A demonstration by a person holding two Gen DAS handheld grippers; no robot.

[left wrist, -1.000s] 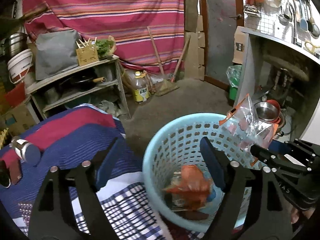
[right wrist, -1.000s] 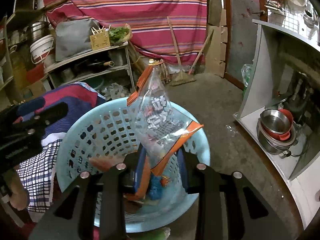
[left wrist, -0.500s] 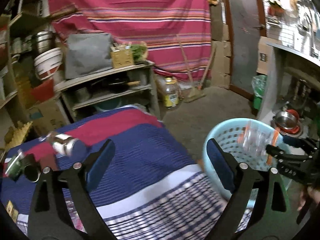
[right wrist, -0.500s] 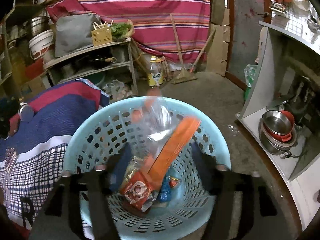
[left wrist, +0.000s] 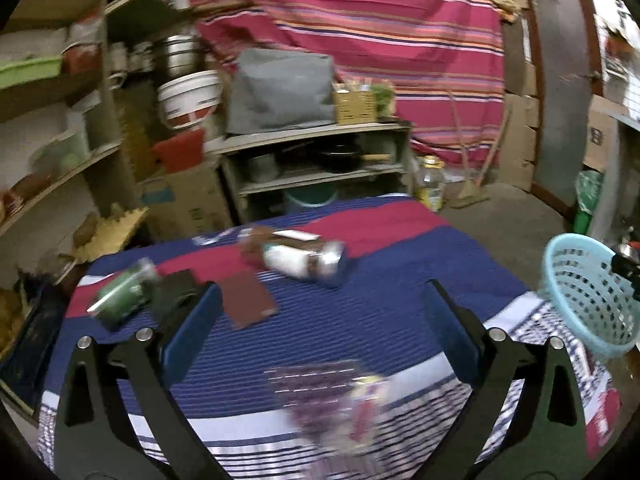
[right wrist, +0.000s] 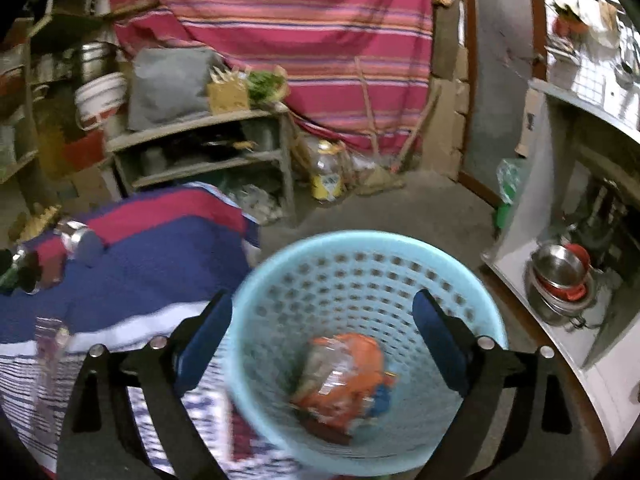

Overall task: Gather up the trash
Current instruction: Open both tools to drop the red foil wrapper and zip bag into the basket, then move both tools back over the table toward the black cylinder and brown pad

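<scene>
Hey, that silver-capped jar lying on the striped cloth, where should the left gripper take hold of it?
Grip the jar across its round middle, coming down from above. It lies on its side on the striped cloth, so the open left gripper could straddle the body, clear of the cap.

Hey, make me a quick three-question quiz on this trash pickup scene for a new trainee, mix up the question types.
1. True or false: the right claw is gripping a wrapper.
2. Where is the orange wrapper? A) on the blanket B) in the blue basket C) on the floor
3. Fill in: the jar lies on its ____ on the blanket.

Key:
1. False; its jaws have just been opening and stand empty above the basket.
2. B
3. side
</scene>
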